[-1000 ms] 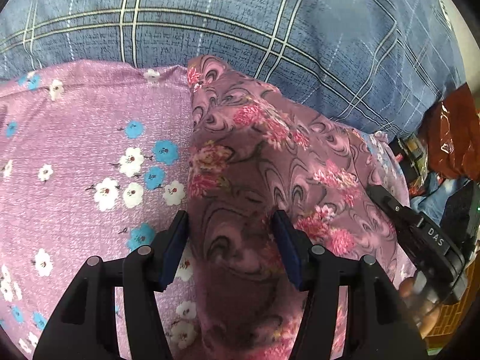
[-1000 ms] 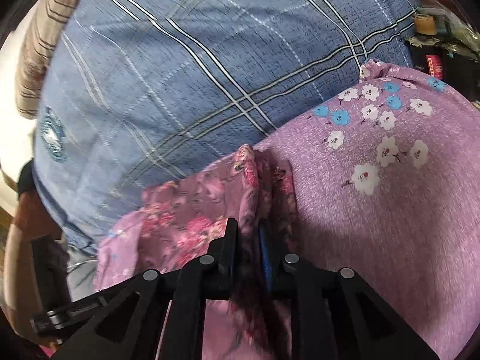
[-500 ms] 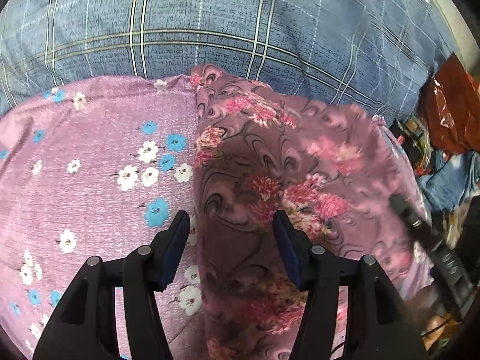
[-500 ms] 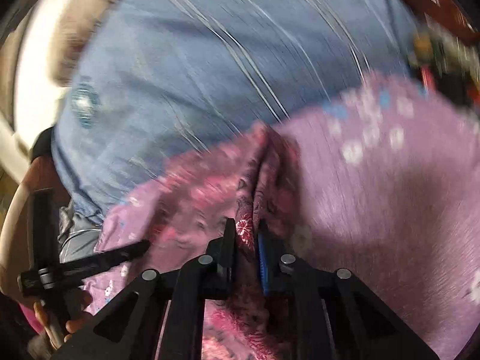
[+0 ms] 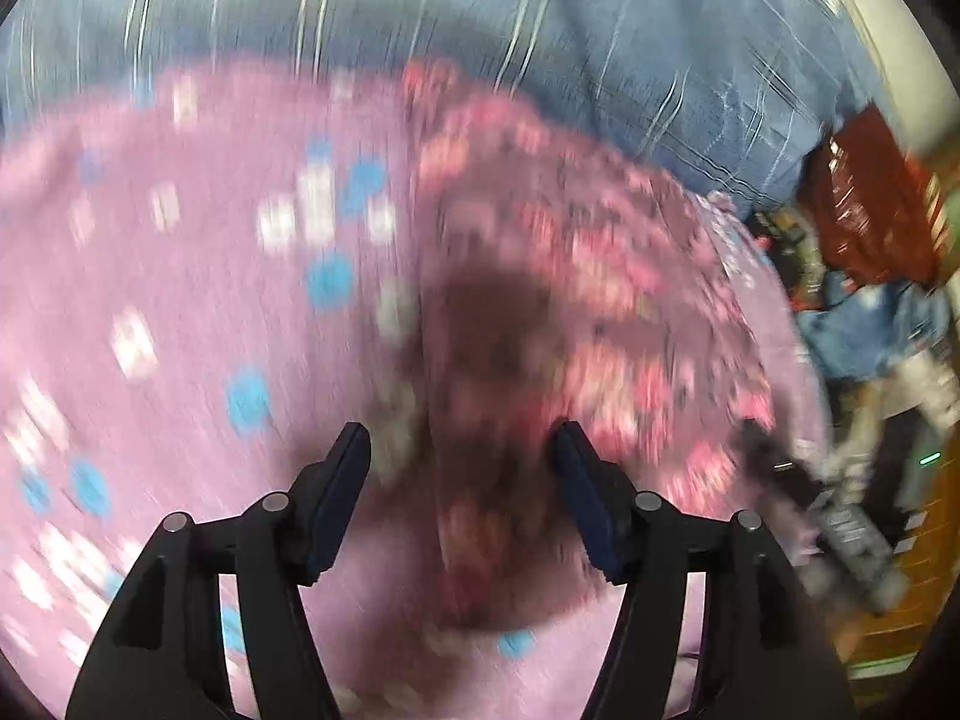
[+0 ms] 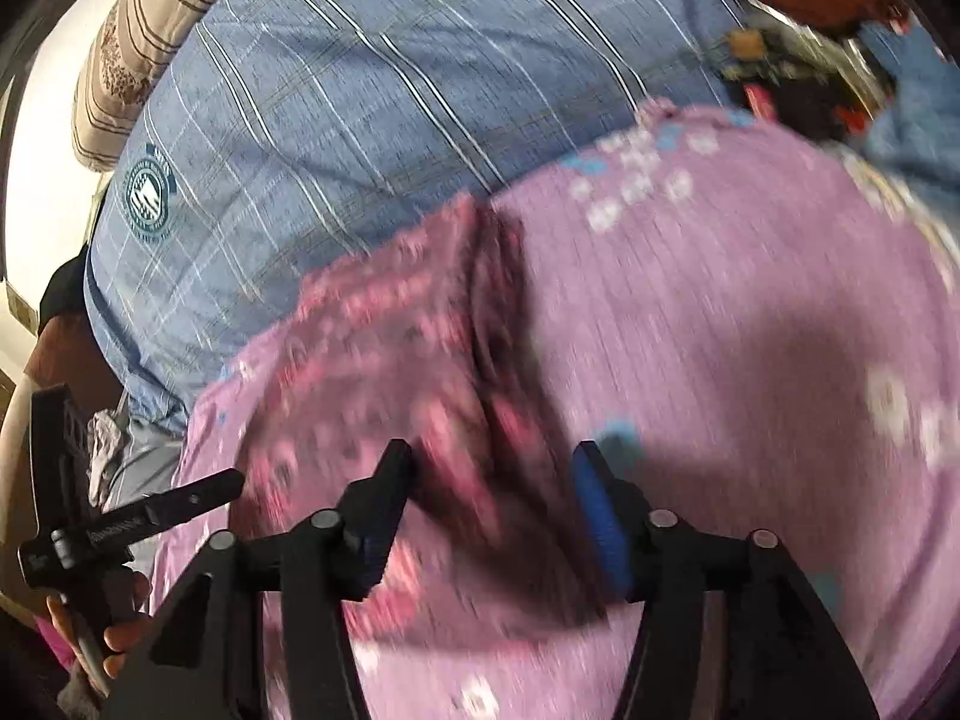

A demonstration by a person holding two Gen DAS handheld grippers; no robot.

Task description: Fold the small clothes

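Floral garment (image 6: 384, 360), dark pink, lies folded on a lilac flowered cloth (image 6: 720, 330) over the blue plaid bedsheet (image 6: 360, 90). Right gripper (image 6: 492, 516) is opening, fabric loose between its jaws; left gripper (image 5: 459, 510) is opening too, wide above the garment, pads clear.

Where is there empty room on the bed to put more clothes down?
The blue plaid sheet is bare between the striped pillow and the purple flowered cloth. That cloth's right half is also bare. The clutter at the bed's far edge is crowded.
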